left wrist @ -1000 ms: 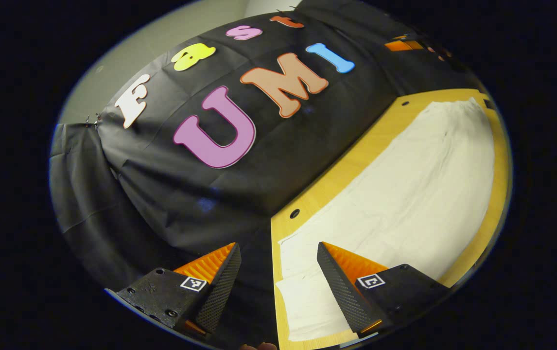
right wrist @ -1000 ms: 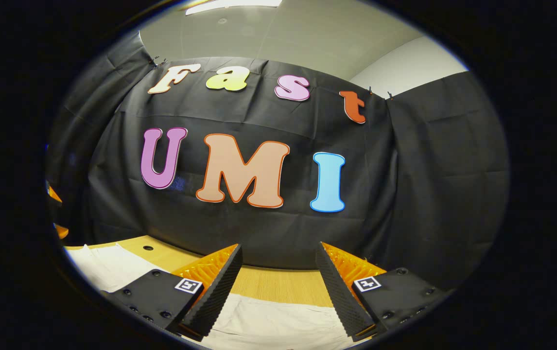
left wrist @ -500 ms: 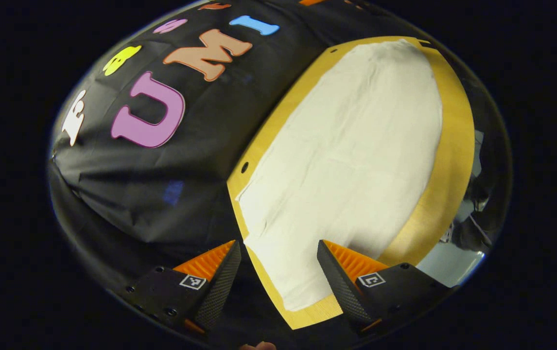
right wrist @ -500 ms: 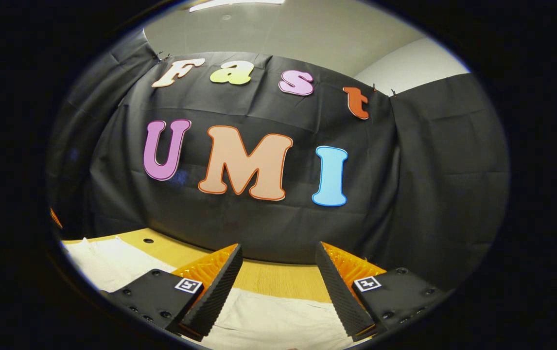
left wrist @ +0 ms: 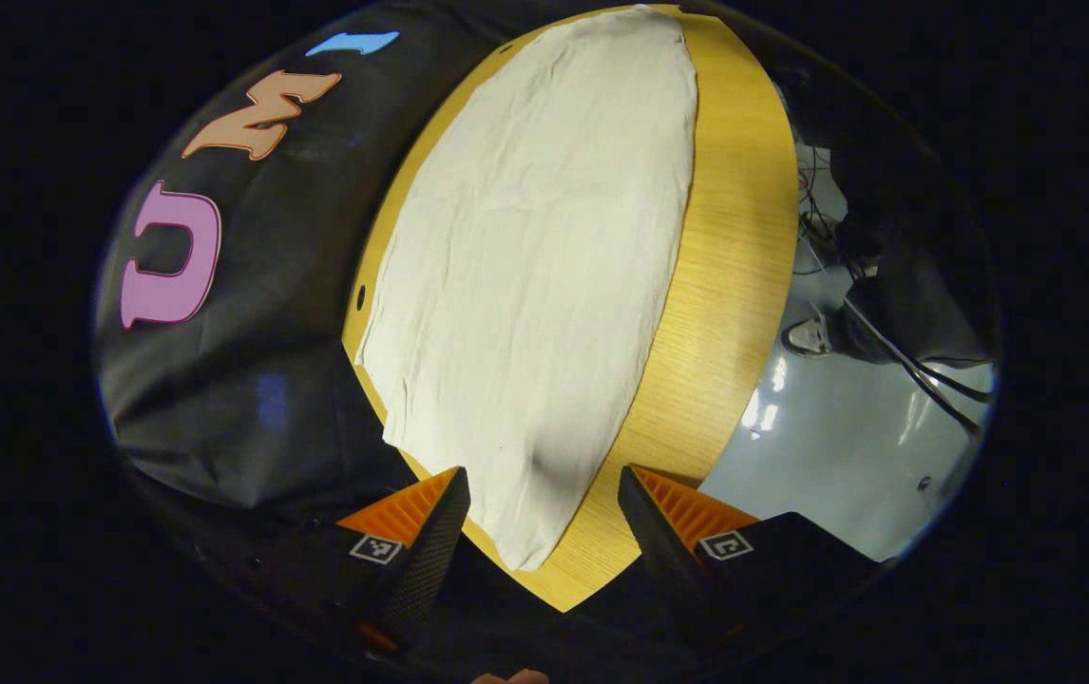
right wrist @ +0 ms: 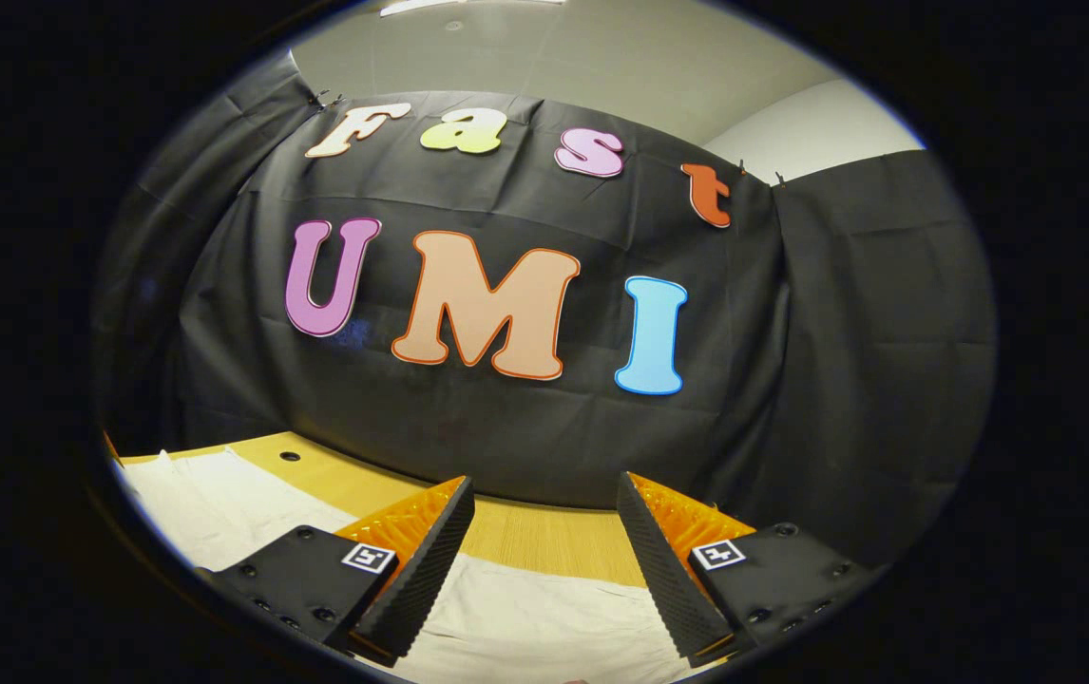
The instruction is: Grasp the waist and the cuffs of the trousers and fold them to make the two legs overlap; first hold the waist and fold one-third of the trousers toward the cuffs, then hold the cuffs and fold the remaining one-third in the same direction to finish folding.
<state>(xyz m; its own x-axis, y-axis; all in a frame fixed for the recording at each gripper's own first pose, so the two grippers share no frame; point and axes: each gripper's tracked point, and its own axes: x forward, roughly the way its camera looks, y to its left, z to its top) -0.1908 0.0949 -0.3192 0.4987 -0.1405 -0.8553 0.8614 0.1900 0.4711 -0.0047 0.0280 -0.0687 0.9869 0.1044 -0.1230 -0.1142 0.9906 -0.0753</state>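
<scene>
Fingers of both the left gripper (left wrist: 542,494) and right gripper (right wrist: 544,503) were held apart, empty — the cream trousers (left wrist: 544,256) could be bunched if pinched off-edge.

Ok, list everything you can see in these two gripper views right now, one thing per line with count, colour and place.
trousers: one, cream white, spread flat along the table, also under the right gripper
table: one, yellowish wood, with small dark holes near its far edge
booth wall: black cloth, behind the table
floor: pale grey, glossy, beside the table in the left gripper view
cables: a few, dark, trailing over the floor
shoe: one, white, on the floor next to a dark shape
ceiling: pale, above the cloth
left gripper: one, open, over the near end of the trousers
right gripper: one, open, above the trousers at the table's edge
</scene>
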